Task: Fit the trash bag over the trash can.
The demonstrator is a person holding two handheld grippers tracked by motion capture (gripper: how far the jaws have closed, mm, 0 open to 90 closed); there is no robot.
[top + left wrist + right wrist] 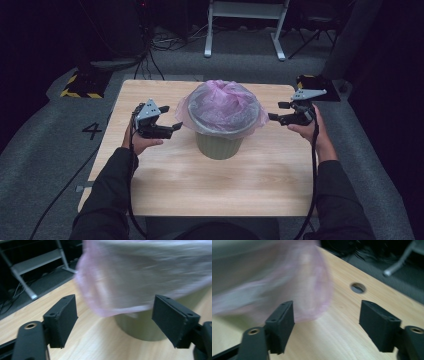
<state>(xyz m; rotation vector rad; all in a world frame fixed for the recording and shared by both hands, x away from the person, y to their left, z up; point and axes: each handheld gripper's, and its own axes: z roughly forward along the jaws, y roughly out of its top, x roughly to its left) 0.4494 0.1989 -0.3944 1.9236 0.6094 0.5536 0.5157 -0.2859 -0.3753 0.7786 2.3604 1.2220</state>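
A green bin (219,145) stood at the middle of the table (200,185), lined with a pink bag (222,102) whose edge was folded over the rim. The left gripper (169,117) hung just left of the bin, its jaws spread wide with nothing between them. The right gripper (278,111) hung just right of the bag's skirt, jaws likewise apart and empty. In both gripper views the bag (140,277) (287,290) was blurred. A round hole (358,287) pierced the tabletop near the right gripper.
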